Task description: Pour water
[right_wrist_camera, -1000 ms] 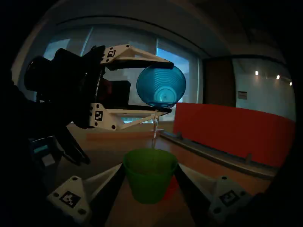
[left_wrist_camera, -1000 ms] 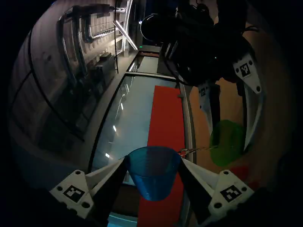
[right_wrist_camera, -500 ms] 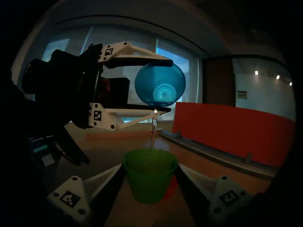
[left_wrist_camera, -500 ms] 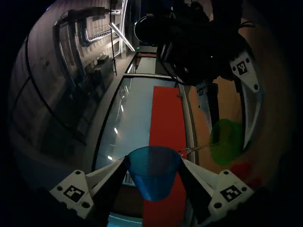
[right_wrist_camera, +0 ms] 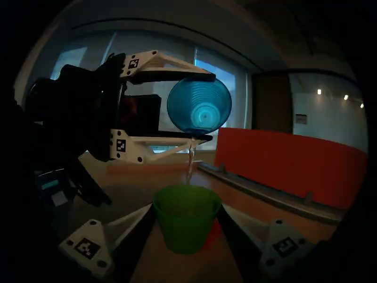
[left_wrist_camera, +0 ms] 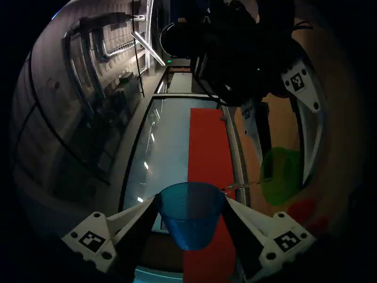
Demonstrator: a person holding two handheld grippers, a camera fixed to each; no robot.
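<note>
My left gripper (left_wrist_camera: 191, 214) is shut on a clear blue cup (left_wrist_camera: 190, 215), turned on its side. In the right gripper view the same blue cup (right_wrist_camera: 199, 105) hangs above with its mouth facing the camera, held by the left gripper (right_wrist_camera: 202, 106). A thin stream of water (right_wrist_camera: 189, 162) falls from its rim into the green cup (right_wrist_camera: 187, 218). My right gripper (right_wrist_camera: 187, 221) is shut on that green cup, which stands upright. In the left gripper view the green cup (left_wrist_camera: 280, 174) sits between the right gripper's white fingers (left_wrist_camera: 311, 122).
A wooden table (right_wrist_camera: 155, 264) lies under the green cup. A red panel (right_wrist_camera: 292, 162) and a rail (right_wrist_camera: 264, 191) run along the right. Large windows (right_wrist_camera: 141, 70) stand behind. A dark hand (right_wrist_camera: 61, 122) holds the left gripper.
The blue cup has tipped slightly further and shifted a little; the water stream keeps falling into the green cup. The green cup stays in place.
</note>
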